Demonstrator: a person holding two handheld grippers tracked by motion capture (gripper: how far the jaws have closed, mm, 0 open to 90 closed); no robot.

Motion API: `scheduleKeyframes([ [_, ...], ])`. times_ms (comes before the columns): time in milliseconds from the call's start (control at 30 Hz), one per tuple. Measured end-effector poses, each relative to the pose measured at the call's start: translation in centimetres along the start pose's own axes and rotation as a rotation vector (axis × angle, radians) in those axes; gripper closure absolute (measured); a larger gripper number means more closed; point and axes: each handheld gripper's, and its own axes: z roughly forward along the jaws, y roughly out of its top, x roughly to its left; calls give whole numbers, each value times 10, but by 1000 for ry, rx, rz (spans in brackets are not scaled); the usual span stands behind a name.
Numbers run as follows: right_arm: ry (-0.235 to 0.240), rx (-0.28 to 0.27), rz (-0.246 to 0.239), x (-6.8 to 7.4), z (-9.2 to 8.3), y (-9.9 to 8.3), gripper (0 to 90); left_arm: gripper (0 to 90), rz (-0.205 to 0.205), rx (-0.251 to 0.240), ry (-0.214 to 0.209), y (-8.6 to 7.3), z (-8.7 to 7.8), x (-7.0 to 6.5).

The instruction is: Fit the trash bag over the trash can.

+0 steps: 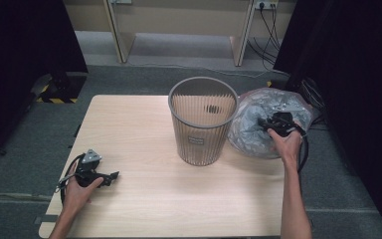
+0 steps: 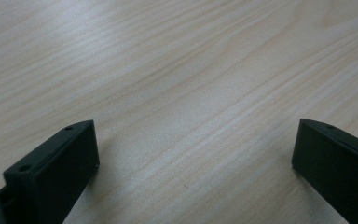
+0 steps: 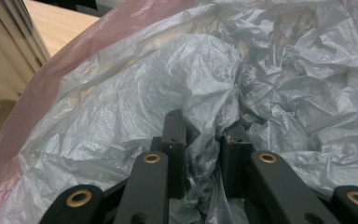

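Observation:
A grey ribbed wastebasket (image 1: pixel 202 121) stands upright on the light wood table (image 1: pixel 144 199), right of centre. Beside it at the table's right edge lies a bulging bundle of translucent plastic bags (image 1: pixel 251 127), pinkish outside and grey inside. My right gripper (image 1: pixel 270 124) reaches into that bundle; in the right gripper view its jaws are closed on a fold of the grey plastic bag (image 3: pixel 177 88), with my right gripper (image 3: pixel 204 140) pinching crinkled film. My left gripper (image 1: pixel 113 176) rests low on the table at the front left, and in the left gripper view my left gripper (image 2: pixel 193 158) stands open over bare wood.
The wastebasket's wall (image 3: pixel 4 60) is close on the left in the right gripper view. Dark curtains flank the table on both sides. Desk legs (image 1: pixel 119 35) and cables (image 1: pixel 271 30) stand on the grey carpet beyond the table.

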Motion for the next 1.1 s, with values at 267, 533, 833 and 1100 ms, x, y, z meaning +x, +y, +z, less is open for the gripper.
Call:
scheduleKeyframes([
  [267, 6, -29, 4, -1, -11, 11, 756, 0, 0, -1, 0, 0, 0, 0],
  [533, 8, -67, 24, -10, -30, 20, 756, 0, 3, -1, -3, 0, 0, 0],
  [833, 18, -75, 36, -13, -36, 30, 756, 0, 3, -1, -6, 0, 0, -1],
  [1100, 25, -93, 48, -17, -50, 52, 756, 0, 4, -1, -6, 0, 0, -1],
])
